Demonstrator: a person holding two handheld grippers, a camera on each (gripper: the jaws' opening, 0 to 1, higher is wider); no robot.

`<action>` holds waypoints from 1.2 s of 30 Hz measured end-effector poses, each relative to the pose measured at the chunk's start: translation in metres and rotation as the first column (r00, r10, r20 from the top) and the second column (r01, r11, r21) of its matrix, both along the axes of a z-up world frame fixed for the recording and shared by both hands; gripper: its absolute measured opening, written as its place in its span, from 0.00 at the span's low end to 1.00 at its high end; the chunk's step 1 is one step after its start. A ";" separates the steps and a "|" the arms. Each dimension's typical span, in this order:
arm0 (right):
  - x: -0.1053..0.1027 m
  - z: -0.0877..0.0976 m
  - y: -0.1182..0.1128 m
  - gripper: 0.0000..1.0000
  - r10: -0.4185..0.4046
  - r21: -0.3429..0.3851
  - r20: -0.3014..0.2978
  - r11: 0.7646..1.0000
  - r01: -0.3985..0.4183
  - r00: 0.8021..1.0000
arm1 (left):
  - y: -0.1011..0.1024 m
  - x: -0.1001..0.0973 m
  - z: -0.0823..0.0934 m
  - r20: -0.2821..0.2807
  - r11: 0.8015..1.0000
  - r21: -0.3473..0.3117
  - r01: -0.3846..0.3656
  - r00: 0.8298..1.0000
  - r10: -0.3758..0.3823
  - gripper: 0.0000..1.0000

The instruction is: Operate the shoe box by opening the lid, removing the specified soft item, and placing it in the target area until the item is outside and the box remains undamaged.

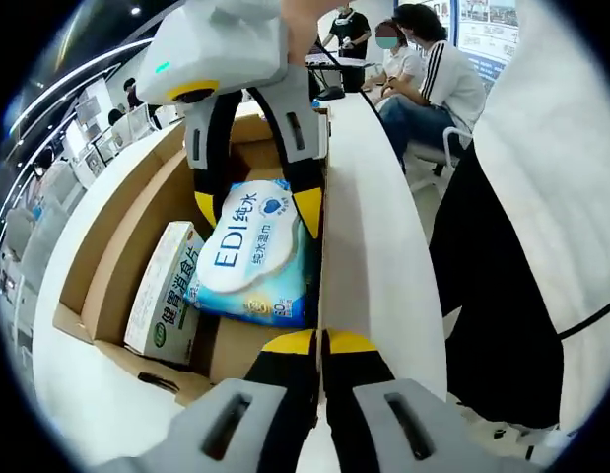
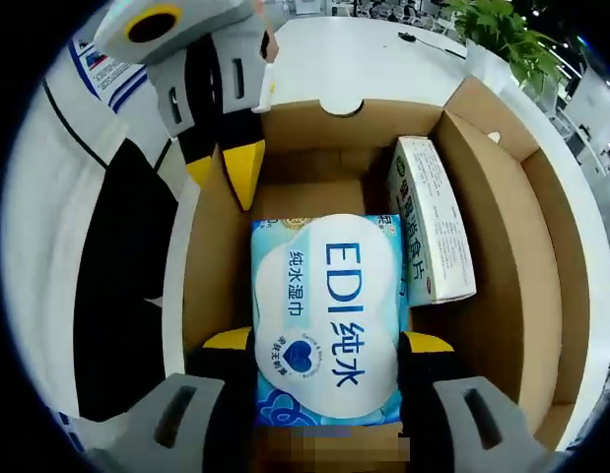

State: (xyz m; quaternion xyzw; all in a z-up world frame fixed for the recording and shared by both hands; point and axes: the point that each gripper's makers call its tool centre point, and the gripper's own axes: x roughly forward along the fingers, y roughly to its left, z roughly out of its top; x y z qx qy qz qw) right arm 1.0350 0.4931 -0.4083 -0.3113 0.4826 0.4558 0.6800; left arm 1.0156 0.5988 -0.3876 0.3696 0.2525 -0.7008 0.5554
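Note:
The cardboard shoe box (image 1: 117, 246) (image 2: 502, 197) stands open on a white table, its lid folded back. Inside lies a soft blue and white wet-wipes pack (image 1: 255, 256) (image 2: 329, 315) marked "EDI". My right gripper (image 2: 327, 343) (image 1: 255, 205) reaches down into the box, a jaw pressed on each side of the pack. My left gripper (image 1: 319, 343) (image 2: 223, 169) is shut on the box's side wall, with one jaw inside and one outside.
A white carton with green print (image 1: 165, 296) (image 2: 433, 227) lies in the box beside the pack. The white table (image 1: 373, 197) (image 2: 364, 49) runs on past the box. A person in black (image 1: 502, 296) stands close by, others sit farther back (image 1: 423, 69), and a plant (image 2: 502, 30) is behind.

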 end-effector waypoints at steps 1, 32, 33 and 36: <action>-0.002 0.000 -0.006 0.57 -0.001 -0.008 -0.004 1.000 0.001 1.000 | 0.000 0.000 0.000 0.000 1.000 0.000 -0.001 1.000 0.001 0.02; -0.016 -0.009 -0.059 0.65 0.013 -0.233 -0.017 0.972 -0.017 1.000 | 0.002 0.000 -0.004 0.032 1.000 0.027 -0.011 0.999 0.010 0.03; -0.015 -0.009 -0.058 0.65 0.004 -0.224 -0.011 0.975 -0.006 1.000 | 0.002 0.000 -0.004 0.033 1.000 0.026 -0.012 0.999 0.011 0.03; -0.016 -0.008 -0.057 0.63 -0.001 -0.224 -0.015 0.975 -0.003 1.000 | 0.002 0.000 -0.005 0.043 0.999 0.033 -0.011 0.999 0.009 0.03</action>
